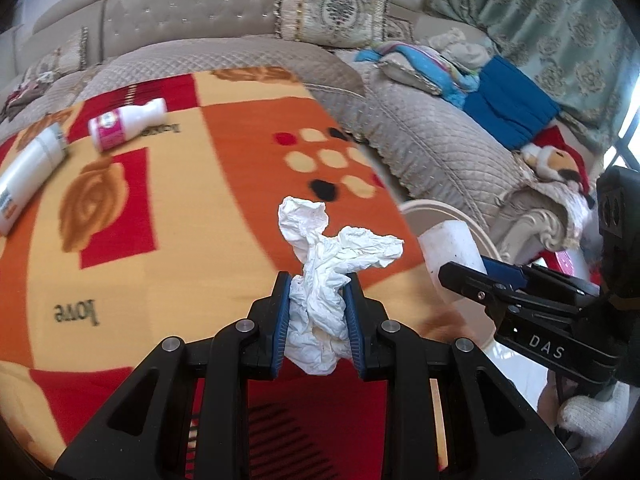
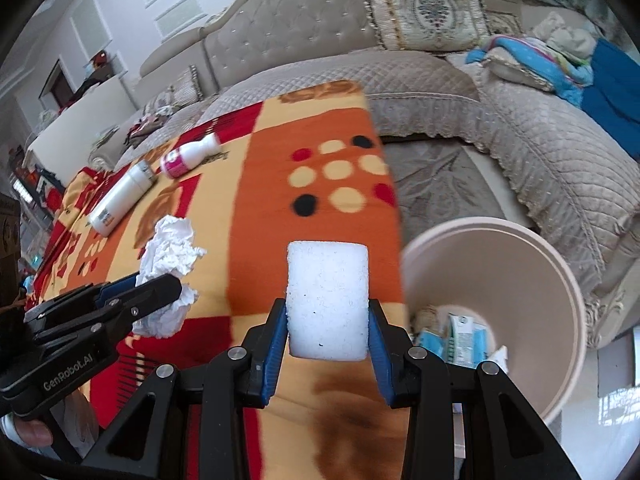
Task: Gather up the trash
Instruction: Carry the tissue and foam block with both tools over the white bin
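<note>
My left gripper (image 1: 317,284) is shut on a crumpled white tissue (image 1: 332,264) and holds it above the orange and red blanket (image 1: 224,184). It also shows in the right wrist view (image 2: 160,292) with the tissue (image 2: 170,256). My right gripper (image 2: 328,312) is shut on a white foam block (image 2: 328,300), just left of the beige trash bin (image 2: 532,280). In the left wrist view the right gripper (image 1: 460,276) holds the block (image 1: 450,252) over the bin rim (image 1: 440,206). Two white bottles, one with a pink label (image 1: 124,124) and one plain (image 1: 28,172), lie on the blanket.
The bin holds cartons and wrappers (image 2: 460,336). A quilted beige sofa (image 2: 520,140) with cushions (image 2: 424,8) wraps behind and to the right. Blue cloth (image 1: 508,104) and a plush toy (image 1: 556,160) lie on the sofa.
</note>
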Available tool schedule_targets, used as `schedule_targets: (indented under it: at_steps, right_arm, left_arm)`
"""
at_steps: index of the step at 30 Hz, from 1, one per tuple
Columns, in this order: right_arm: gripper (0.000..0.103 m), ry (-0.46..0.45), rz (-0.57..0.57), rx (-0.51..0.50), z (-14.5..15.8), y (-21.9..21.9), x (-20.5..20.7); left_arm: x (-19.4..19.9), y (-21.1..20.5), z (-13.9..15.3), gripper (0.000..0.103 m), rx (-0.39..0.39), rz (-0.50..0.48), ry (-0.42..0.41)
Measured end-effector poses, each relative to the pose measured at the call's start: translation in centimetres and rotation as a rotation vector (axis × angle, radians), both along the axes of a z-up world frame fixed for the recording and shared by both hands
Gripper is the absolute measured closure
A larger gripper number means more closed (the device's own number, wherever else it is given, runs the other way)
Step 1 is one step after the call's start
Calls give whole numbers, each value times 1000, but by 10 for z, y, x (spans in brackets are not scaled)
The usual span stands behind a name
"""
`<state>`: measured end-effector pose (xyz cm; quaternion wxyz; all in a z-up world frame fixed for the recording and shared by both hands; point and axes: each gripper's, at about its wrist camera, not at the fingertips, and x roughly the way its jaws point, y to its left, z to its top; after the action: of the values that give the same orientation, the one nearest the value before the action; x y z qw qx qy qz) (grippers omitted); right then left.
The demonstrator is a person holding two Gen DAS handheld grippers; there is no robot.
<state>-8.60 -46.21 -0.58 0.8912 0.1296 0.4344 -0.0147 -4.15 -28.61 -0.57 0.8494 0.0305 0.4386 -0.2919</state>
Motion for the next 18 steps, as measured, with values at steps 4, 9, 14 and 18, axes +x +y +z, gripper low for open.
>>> schedule_targets:
  at_steps: [4, 9, 14, 18]
  right_arm:
    - [67, 13, -46, -13, -1, -25, -14]
    - [67, 38, -106, -25, -9, -57, -31]
    - [67, 63, -170, -15, -20, -88, -49]
    - [66, 76, -203, -7, -26, -103, -57]
  left_arm:
    - [-8, -26, 2, 79, -10, -51, 11]
    - [-18, -61, 5, 79, -14, -118, 18]
    - [-26, -96, 5, 79, -5, -180, 19]
    - [-31, -119, 0, 79, 3, -224, 37]
